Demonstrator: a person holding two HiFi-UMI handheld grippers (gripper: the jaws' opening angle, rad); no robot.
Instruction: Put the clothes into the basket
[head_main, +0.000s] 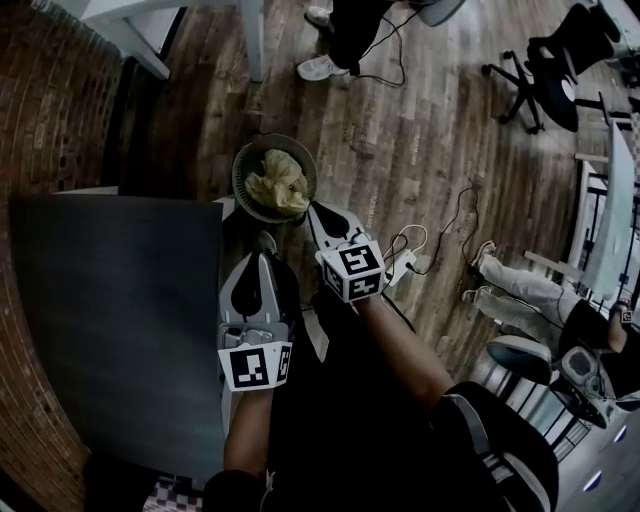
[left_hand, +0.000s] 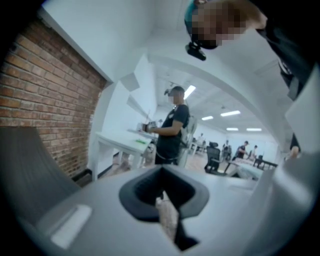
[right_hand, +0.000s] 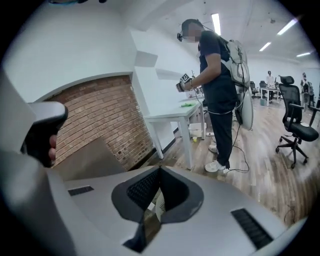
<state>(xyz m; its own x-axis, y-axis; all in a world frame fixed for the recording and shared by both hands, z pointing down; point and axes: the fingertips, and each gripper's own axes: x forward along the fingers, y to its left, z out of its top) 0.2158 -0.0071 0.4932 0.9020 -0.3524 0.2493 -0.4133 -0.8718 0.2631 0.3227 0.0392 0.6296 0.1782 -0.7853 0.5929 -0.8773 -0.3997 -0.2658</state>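
Head view: a round basket (head_main: 243, 160) stands on the wooden floor (head_main: 420, 130), just beyond the far corner of the dark grey counter (head_main: 110, 310). Pale yellow clothes (head_main: 278, 182) lie crumpled inside it.

The right hand-held gripper (head_main: 312, 208) shows with its tips at the near rim of the basket. Its jaws are pressed together and nothing is between them. The left hand-held gripper (head_main: 262, 258) sits nearer the person, at the counter's edge, well short of the basket.

Right gripper view: the jaws meet at the tips (right_hand: 160, 170) and grip nothing. Beyond them a person (right_hand: 217, 85) stands at a white table (right_hand: 170, 112) beside a brick wall (right_hand: 100, 115). An office chair (right_hand: 297, 120) stands on the floor at the right.

Left gripper view: the jaws are likewise together (left_hand: 162, 170), with no garment held. A pale patch shows through the slot below the tips; what it is cannot be told. A person (left_hand: 172, 127) stands at a white table (left_hand: 125, 142) beyond.
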